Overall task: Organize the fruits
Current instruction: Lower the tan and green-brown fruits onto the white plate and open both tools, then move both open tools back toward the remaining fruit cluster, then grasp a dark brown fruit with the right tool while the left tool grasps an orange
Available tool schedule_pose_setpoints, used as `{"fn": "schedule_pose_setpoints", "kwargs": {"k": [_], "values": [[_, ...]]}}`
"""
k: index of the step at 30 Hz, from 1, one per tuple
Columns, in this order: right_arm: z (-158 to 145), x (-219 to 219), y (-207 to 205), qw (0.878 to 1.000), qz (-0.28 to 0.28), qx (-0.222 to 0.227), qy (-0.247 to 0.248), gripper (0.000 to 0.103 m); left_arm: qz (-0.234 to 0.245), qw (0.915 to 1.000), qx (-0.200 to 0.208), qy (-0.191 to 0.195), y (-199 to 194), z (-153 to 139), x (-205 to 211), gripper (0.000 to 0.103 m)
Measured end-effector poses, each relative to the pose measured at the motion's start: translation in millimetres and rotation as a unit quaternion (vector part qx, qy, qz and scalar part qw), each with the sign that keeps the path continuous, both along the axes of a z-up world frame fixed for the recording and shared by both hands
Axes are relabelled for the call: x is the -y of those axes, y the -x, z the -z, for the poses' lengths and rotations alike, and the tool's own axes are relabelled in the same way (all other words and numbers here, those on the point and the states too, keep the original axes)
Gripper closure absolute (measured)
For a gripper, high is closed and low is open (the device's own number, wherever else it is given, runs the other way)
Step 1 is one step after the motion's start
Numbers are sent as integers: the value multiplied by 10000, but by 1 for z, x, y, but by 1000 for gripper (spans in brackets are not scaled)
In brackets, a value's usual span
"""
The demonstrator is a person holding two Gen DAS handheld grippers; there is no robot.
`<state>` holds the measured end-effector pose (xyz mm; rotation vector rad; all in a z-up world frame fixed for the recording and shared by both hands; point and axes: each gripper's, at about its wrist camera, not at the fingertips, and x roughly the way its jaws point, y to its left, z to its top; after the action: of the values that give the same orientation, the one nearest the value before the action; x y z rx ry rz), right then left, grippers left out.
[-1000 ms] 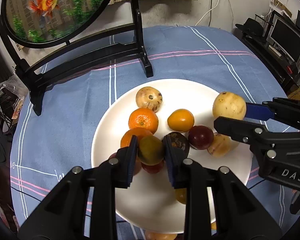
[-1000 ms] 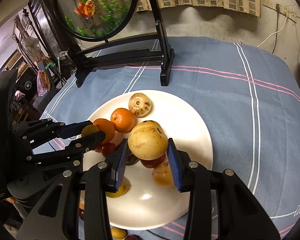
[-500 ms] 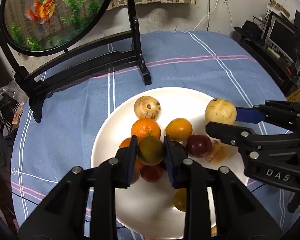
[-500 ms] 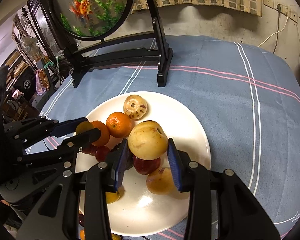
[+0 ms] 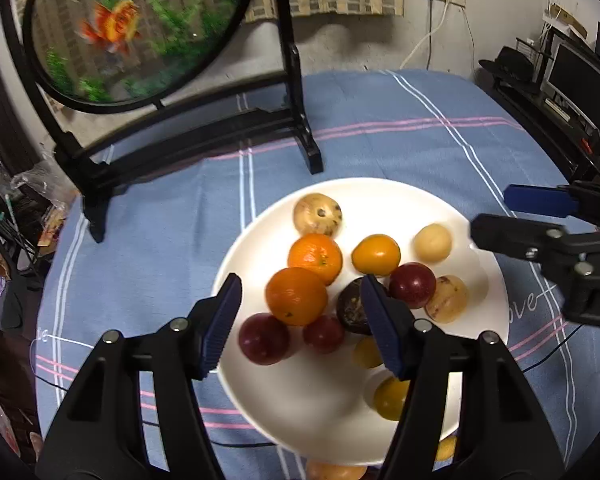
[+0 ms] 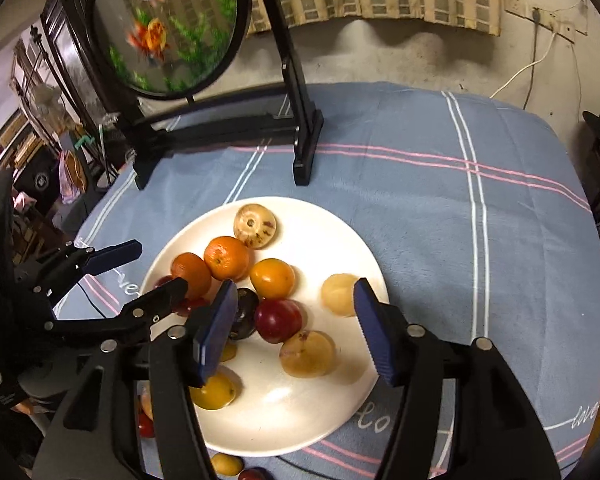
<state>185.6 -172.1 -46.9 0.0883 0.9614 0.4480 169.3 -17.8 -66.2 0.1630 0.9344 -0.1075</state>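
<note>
Here the fruits point(image 5: 316, 258) lie loose on the white plate point(image 5: 380, 196) near the surface's point(image 5: 400, 140) front edge. The left tool point(image 5: 300, 320) and right tool point(image 6: 292, 328) hover above, jaws opening, both released, nothing pinched between their pads.

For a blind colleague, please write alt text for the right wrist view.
The right gripper, jaws opening and holding nothing, hangs over a white plate of oranges, red and yellow fruits on a blue cloth. The left gripper reaches in beside it.
</note>
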Motion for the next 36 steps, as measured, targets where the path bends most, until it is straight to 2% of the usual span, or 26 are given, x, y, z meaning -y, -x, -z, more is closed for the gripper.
{"fn": "schedule_pose_setpoints", "kwargs": {"k": [8,11,15,20,26,31,36], "values": [[-30,7,48,9997,-63,249,9,41,-109,9996,183,177,43,-26,-29,37],[-32,7,78,9995,-170,274,58,41,-131,9997,190,116,64,-26,-40,33],[-25,6,115,9993,-273,238,106,41,-141,9998,142,62,91,-23,-53,32],[3,-2,161,9986,-493,-56,178,41,-53,9999,70,124,130,-12,-71,31],[50,-24,198,9945,-801,-526,423,41,377,9986,-273,255,177,25,-80,31],[77,-38,206,9911,-902,-719,665,41,488,9971,-470,336,182,51,-81,31],[86,-45,200,9903,-857,-785,760,41,678,9957,-560,295,171,66,-76,31]]}}
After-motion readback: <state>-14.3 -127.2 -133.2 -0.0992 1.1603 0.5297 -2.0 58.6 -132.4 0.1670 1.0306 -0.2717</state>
